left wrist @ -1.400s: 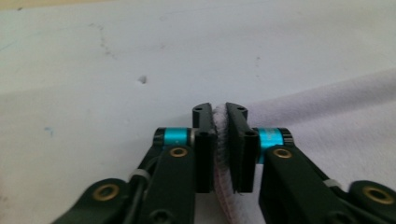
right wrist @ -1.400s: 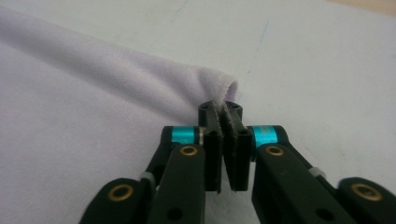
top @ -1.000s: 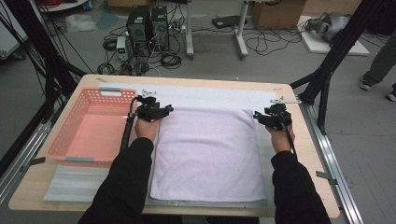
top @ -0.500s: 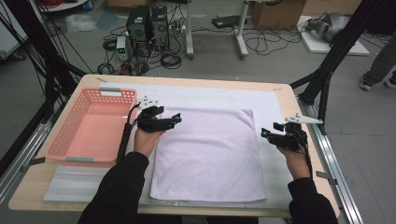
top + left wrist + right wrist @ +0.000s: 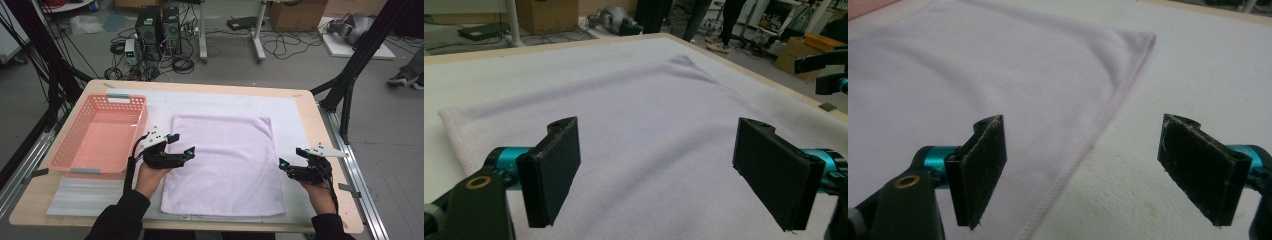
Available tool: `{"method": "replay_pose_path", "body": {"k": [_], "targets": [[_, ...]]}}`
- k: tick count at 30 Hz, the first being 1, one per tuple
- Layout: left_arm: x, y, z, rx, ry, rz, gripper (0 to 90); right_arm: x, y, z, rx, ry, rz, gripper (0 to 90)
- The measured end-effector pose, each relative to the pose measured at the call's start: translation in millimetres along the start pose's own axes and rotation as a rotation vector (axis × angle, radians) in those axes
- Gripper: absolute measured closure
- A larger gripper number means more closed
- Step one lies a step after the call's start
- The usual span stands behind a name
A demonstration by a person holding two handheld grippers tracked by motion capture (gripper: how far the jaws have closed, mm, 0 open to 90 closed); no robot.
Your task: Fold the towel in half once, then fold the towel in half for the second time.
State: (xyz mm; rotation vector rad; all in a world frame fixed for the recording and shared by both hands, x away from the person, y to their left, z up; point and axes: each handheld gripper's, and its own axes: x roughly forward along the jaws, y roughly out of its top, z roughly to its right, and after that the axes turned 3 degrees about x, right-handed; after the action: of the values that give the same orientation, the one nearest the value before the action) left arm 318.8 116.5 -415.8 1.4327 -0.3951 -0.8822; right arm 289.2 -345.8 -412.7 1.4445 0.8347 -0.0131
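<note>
A pale lilac towel (image 5: 225, 165) lies flat on the white mat in the middle of the table. My left gripper (image 5: 181, 145) hovers over the towel's left edge, about halfway down it; its jaws have just been opening and now stand wide. In the left gripper view the towel (image 5: 649, 110) spreads out under and beyond the left gripper (image 5: 659, 180), with nothing pinched. My right gripper (image 5: 291, 158) sits just off the towel's right edge; its jaws have just been opening. In the right gripper view the hemmed edge of the towel (image 5: 1098, 125) runs beneath the open right gripper (image 5: 1088, 170), untouched by the pads.
A pink plastic basket (image 5: 100, 135) stands empty at the left of the table, close to my left hand. The white mat (image 5: 295, 115) reaches past the towel on all sides. Black frame legs and cables stand on the floor beyond the far edge.
Both hands have drawn back from the towel's far corners toward the near side. The right one has also swung out to the right. Both pairs of jaws have spread wider.
</note>
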Motion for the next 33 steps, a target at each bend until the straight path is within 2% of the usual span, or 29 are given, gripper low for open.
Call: {"method": "replay_pose_path", "body": {"k": [4, 9, 18, 27, 33], "targets": [[-3.8, -4.1, 2.9, 0.025, 0.016, -0.012, 17.5, -2.7, 0.9, -5.6, -0.012, 0.002, 0.022, 18.6], [-5.0, -11.0, 2.3, 0.011, 0.028, -0.031, 17.7, -4.6, 1.1, -7.2, -0.035, -0.010, 0.029, 18.6], [-9.9, -11.6, -1.7, -0.002, 0.050, -0.025, 18.2, -4.6, -1.1, -5.6, -0.024, -0.031, 0.014, 18.7], [-9.2, -12.2, -1.8, -0.014, 0.044, -0.026, 18.2, -3.9, -0.5, -6.2, -0.018, -0.026, 0.020, 18.7], [-9.2, -12.2, -5.7, -0.035, 0.057, -0.021, 18.1, -2.9, -2.2, -4.1, -0.007, -0.024, 0.016, 18.8]]}}
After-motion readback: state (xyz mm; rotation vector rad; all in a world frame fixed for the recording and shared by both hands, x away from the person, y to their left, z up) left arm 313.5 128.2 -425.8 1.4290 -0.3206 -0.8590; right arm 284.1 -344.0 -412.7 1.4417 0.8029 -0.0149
